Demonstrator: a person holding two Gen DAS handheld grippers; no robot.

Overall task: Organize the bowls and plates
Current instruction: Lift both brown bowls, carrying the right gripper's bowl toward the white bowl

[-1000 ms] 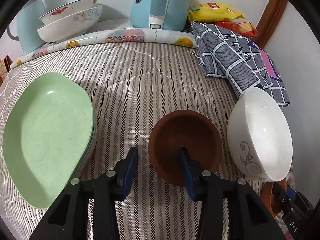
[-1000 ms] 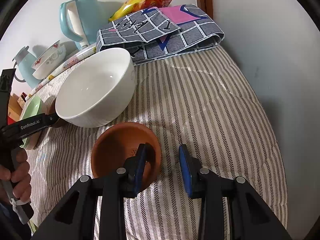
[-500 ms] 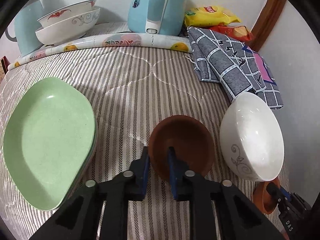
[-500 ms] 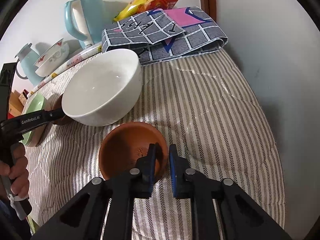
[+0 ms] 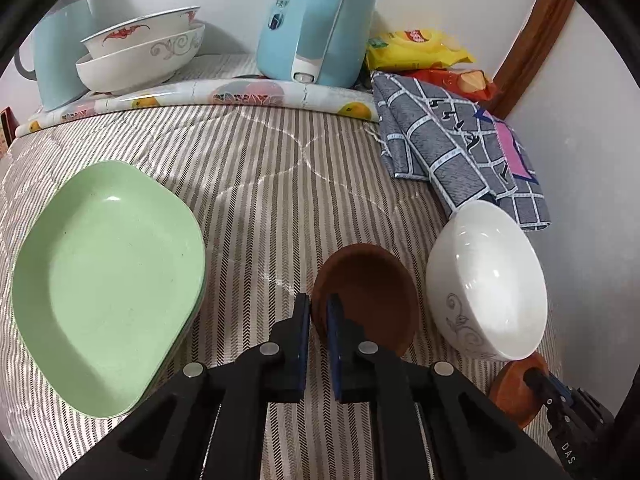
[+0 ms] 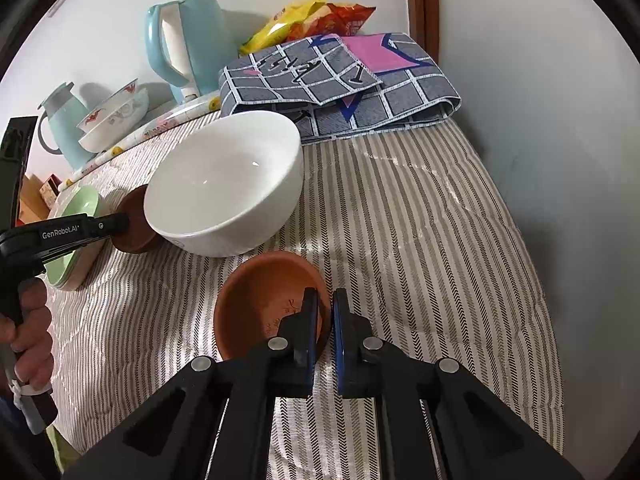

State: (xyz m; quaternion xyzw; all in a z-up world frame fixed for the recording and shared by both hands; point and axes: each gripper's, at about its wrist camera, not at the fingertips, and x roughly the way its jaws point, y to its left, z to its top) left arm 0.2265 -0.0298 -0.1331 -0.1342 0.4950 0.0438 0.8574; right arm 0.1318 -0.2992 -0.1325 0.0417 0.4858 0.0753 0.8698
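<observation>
A dark brown bowl (image 5: 372, 292) sits on the striped cloth, and my left gripper (image 5: 318, 312) is shut on its near left rim. To its right stands a large white bowl (image 5: 486, 280). Beyond that, at the lower right, lies an orange-brown bowl (image 5: 510, 390) with my right gripper on it. In the right wrist view my right gripper (image 6: 325, 308) is shut on the right rim of this orange-brown bowl (image 6: 264, 296). The white bowl (image 6: 224, 184) stands behind it, and the dark brown bowl (image 6: 136, 224) lies left of that, held by my left gripper (image 6: 116, 224). Green plates (image 5: 108, 280) are stacked at the left.
Two patterned bowls (image 5: 140, 54) are stacked on a fruit-print mat (image 5: 240, 94) at the back, next to a blue kettle (image 5: 320, 16) and a blue jug (image 5: 56, 64). A folded checked cloth (image 5: 456, 152) and snack bags (image 5: 416, 52) lie back right, by the wall.
Both grippers have closed from part open onto the bowl rims. The left one now pinches the dark brown bowl, the right one the orange-brown bowl. Neither bowl has shifted noticeably.
</observation>
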